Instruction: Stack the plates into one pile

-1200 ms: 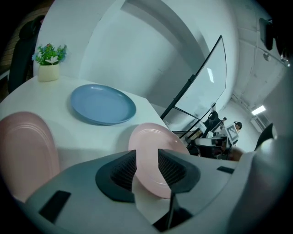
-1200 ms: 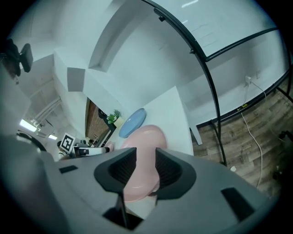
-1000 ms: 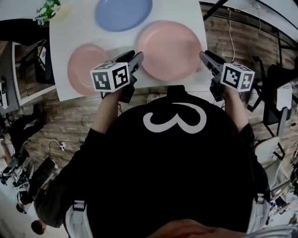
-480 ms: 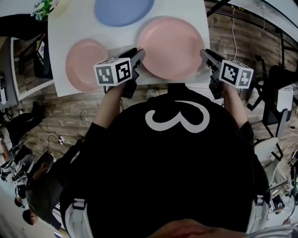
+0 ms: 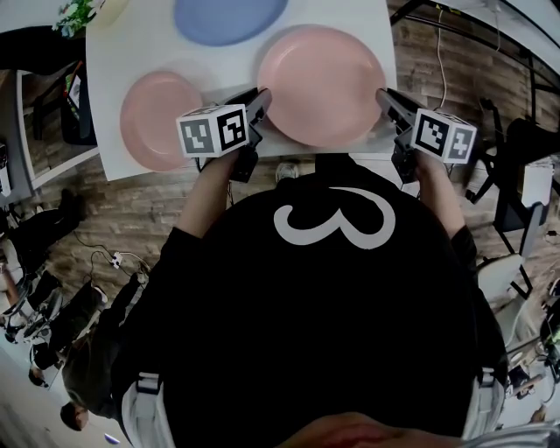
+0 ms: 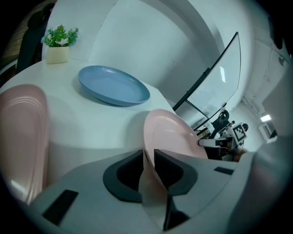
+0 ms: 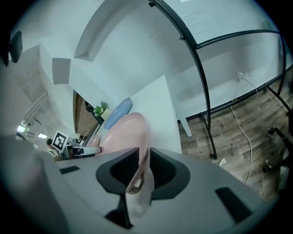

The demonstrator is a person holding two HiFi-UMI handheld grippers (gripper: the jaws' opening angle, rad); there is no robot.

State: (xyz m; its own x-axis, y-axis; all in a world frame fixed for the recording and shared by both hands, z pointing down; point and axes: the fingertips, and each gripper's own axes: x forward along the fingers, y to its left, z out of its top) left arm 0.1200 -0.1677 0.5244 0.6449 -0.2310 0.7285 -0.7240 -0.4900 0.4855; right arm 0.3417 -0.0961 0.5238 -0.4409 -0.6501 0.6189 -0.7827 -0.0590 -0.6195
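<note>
A large pink plate (image 5: 322, 83) lies at the near right of the white table (image 5: 219, 66). My left gripper (image 5: 261, 101) is at its left rim and my right gripper (image 5: 385, 98) at its right rim. In the left gripper view the rim of the large pink plate (image 6: 171, 137) runs between the jaws of my left gripper (image 6: 149, 160), which have just been closing and now press on it. In the right gripper view my right gripper (image 7: 144, 164) has likewise just closed onto the plate (image 7: 126, 130). A small pink plate (image 5: 157, 118) and a blue plate (image 5: 229, 17) lie apart.
A small potted plant (image 6: 58, 43) stands at the table's far left corner. The table's near edge (image 5: 289, 156) is just under both grippers. Black metal frame legs (image 7: 203, 91) and a cable (image 7: 249, 114) stand on the wooden floor to the right.
My left gripper has sunk a little and come against the large pink plate's left rim. The right gripper has stayed at the right rim. The plates have not shifted on the table.
</note>
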